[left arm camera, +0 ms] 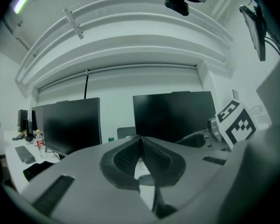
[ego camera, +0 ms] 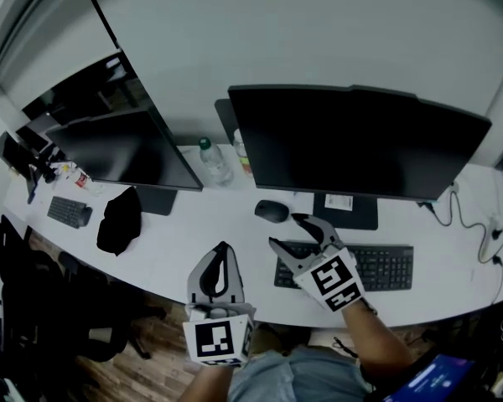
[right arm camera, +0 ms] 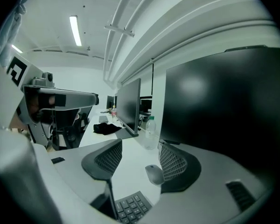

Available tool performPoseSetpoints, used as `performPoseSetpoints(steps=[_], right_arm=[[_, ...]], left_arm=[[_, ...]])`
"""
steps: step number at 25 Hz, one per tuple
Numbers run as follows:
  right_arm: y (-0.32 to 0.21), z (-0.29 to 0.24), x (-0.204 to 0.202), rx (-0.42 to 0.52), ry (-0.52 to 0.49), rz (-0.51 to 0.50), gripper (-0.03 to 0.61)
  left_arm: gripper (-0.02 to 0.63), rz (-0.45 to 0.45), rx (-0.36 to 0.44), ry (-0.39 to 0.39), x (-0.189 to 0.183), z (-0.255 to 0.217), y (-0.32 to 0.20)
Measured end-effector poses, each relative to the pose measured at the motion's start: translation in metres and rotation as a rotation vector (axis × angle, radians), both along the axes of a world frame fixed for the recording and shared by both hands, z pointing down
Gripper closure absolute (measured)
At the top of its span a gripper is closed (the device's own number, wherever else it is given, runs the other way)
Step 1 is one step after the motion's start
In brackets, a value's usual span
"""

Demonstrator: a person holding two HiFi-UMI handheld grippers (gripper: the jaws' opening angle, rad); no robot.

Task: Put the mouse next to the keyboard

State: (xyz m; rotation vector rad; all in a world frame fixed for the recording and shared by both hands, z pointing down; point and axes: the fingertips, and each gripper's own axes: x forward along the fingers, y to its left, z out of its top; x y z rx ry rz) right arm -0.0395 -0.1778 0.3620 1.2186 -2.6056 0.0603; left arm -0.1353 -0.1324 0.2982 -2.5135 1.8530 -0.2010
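A dark mouse point(ego camera: 272, 211) lies on the white desk point(ego camera: 176, 249), left of and behind the black keyboard point(ego camera: 377, 266). My right gripper point(ego camera: 287, 231) hovers over the keyboard's left end with its jaws open, and the mouse sits just beyond its tips, untouched. In the right gripper view the mouse point(right arm camera: 154, 174) rests close to the right finger point(right arm camera: 173, 164), with the keyboard's corner point(right arm camera: 130, 208) below. My left gripper point(ego camera: 224, 248) is held at the desk's front edge, shut and empty. Its fingertips point(left arm camera: 140, 139) meet in the left gripper view.
Two dark monitors point(ego camera: 360, 141) point(ego camera: 121, 149) stand at the back, with a water bottle point(ego camera: 211, 159) between them. A black cloth point(ego camera: 120, 220) and a second keyboard point(ego camera: 69, 212) lie to the left. Cables point(ego camera: 469, 216) trail at the right.
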Motion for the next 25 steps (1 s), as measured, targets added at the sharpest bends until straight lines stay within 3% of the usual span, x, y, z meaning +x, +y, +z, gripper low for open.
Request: performPoseSetpoints(steps=[7,25], right_arm=[[-0.032,0.038,-0.013,-0.085,0.072,-0.057,0.298],[-0.115,0.18,-0.022,-0.309,0.267,-0.097,0.222]], left_arm=[[0.609,-0.009,-0.045,0.074,-0.009,0.023,-0.04],[0.609,-0.015,-0.268,0.134,-0.036,0.128,-0.121]])
